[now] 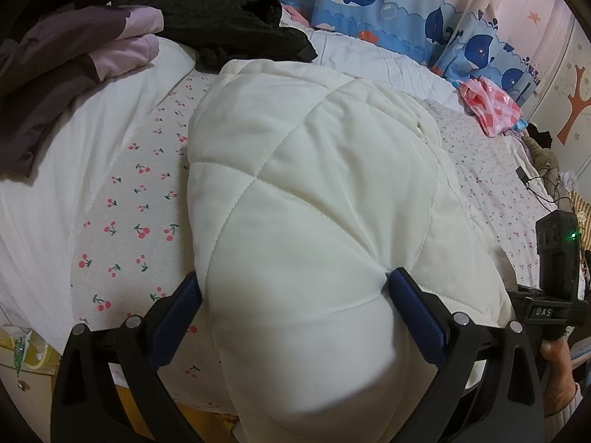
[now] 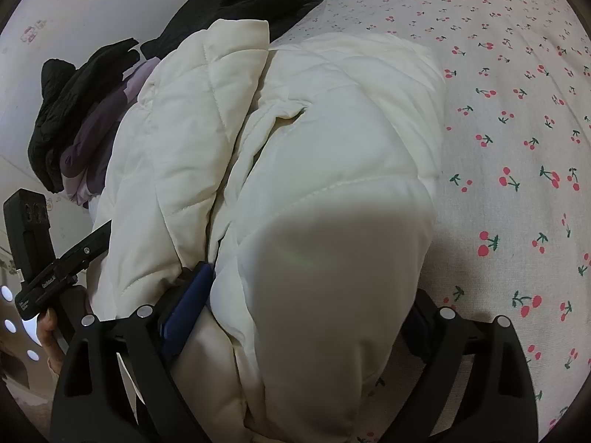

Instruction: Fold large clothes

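Observation:
A cream quilted puffer jacket (image 1: 303, 155) lies folded into a thick bundle on the cherry-print bedsheet (image 1: 125, 221). My left gripper (image 1: 295, 280) is open wide around the bundle's near end. Its left blue pad (image 1: 184, 302) stands beside the jacket's edge and its right pad (image 1: 410, 295) dents the padding. In the right wrist view the same jacket (image 2: 295, 129) fills the middle. My right gripper (image 2: 310, 284) straddles its near fold, open. Only its left blue pad (image 2: 188, 306) shows, tucked in a crease; the right one is hidden behind the padding.
Black clothing (image 1: 229, 18) and a purple and lilac garment (image 1: 74, 59) are piled at the bed's far left. Whale-print pillows (image 1: 388, 3) line the wall, and a pink checked bag (image 1: 487, 103) lies to the right. Each view shows the other hand-held gripper at its edge (image 1: 554, 280) (image 2: 40, 258).

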The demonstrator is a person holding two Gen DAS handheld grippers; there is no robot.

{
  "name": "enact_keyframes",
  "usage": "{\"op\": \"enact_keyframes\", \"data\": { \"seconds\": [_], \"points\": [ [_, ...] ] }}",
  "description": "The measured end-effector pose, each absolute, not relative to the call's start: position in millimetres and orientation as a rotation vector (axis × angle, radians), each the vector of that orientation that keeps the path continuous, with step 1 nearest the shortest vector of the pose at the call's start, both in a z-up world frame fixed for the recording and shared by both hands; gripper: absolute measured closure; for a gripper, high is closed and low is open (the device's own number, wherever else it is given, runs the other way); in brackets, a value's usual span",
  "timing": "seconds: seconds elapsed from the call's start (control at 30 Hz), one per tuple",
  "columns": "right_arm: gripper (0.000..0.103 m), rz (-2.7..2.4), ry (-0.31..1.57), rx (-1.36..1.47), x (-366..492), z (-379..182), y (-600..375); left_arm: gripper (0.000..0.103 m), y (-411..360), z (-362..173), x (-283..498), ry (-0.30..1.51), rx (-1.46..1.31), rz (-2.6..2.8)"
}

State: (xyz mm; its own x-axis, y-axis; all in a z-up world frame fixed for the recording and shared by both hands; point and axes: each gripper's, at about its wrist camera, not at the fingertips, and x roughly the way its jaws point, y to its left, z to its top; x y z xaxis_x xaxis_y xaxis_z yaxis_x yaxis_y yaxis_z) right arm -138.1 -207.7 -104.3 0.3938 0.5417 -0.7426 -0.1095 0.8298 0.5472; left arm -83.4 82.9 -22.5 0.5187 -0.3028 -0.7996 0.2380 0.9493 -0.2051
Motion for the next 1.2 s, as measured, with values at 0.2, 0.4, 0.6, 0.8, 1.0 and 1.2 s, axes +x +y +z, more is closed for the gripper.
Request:
{"op": "enact_keyframes", "data": {
  "seconds": [0.2, 0.4, 0.6, 0.8, 1.0, 1.2],
  "points": [
    [0.013, 0.361, 1.034, 0.349, -157.5, -72.7, -214.2, 0.007, 81.0, 0.4, -98.8, 0.876, 0.019, -0.208],
    [0.012, 0.279, 0.946, 0.221, -202.9, -34.5, -216.4, 0.007, 79.6, 23.3, -117.2, 0.816, 0.148, -0.099],
    [0.007, 0.194, 0.891, 0.131, -237.4, -11.1, -205.8, 0.007, 81.1, 40.9, -137.2, 0.800, 0.131, -0.132],
    [0.007, 0.171, 0.871, 0.078, -257.7, -0.4, -194.4, 0.007, 73.2, 52.3, -156.6, 0.794, 0.125, -0.164],
    [0.007, 0.178, 0.869, 0.056, -264.7, 2.5, -183.5, 0.007, 67.5, 57.0, -170.7, 0.784, 0.145, -0.164],
    [0.007, 0.190, 0.875, 0.055, -264.4, 0.2, -177.9, 0.007, 65.3, 57.8, -176.0, 0.787, 0.153, -0.163]
  ]
}}
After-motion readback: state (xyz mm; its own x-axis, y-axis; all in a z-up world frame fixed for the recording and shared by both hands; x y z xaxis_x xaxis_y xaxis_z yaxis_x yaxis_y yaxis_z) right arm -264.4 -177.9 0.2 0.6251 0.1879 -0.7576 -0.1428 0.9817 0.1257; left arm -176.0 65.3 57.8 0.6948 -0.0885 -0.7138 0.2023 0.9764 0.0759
